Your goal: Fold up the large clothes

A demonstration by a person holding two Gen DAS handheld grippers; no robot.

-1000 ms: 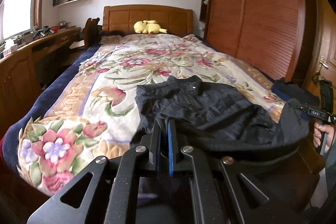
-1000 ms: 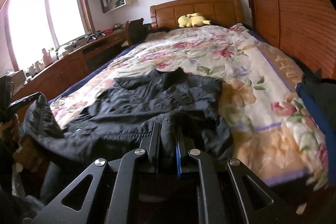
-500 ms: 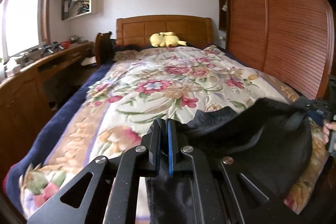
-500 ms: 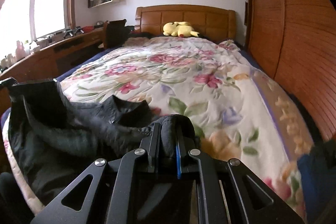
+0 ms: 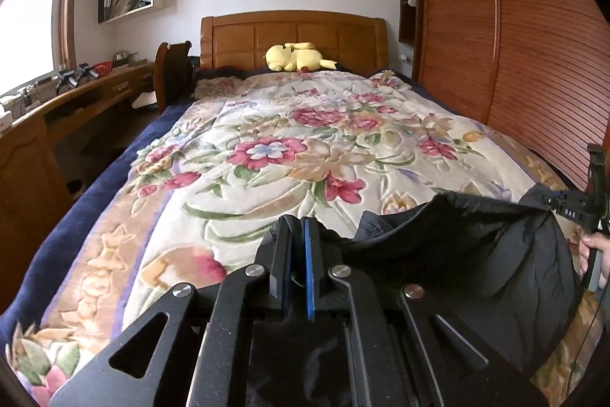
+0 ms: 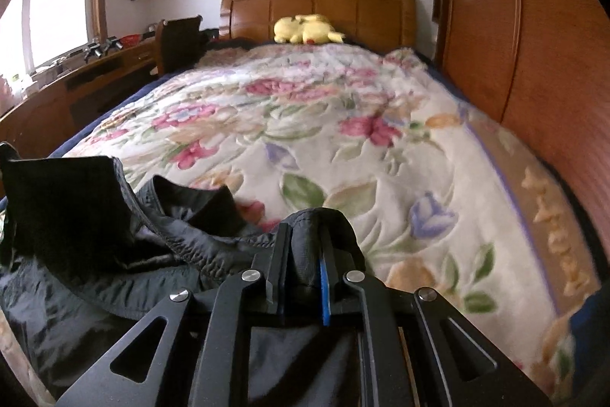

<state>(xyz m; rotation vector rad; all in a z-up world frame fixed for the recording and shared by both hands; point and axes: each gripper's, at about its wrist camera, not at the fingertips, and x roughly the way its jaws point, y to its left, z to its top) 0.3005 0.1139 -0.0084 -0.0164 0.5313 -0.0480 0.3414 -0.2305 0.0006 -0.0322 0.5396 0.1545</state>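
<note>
Left gripper [image 5: 297, 227] angled down over the floral blanket [image 5: 267, 155], jaws pressed together on an edge of the black jacket [image 5: 476, 254]. Right gripper [image 6: 305, 235] likewise tilted down, jaws pinching a thick fold. Jacket hangs stretched between them above the bed's foot.

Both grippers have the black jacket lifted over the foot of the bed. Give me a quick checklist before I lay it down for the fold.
1. Left gripper shut on the black jacket: ok, fabric sits between the jaws.
2. Right gripper shut on the jacket: ok, a thick bunch of cloth is clamped.
3. Hem taut between the grippers: not ok, it sags in the middle.
4. Landing area on the floral blanket free of objects: ok.
5. Yellow plush toy out of the way: ok, it lies by the headboard.
6. Sleeves untangled: cannot tell, hidden in the hanging folds.
</note>
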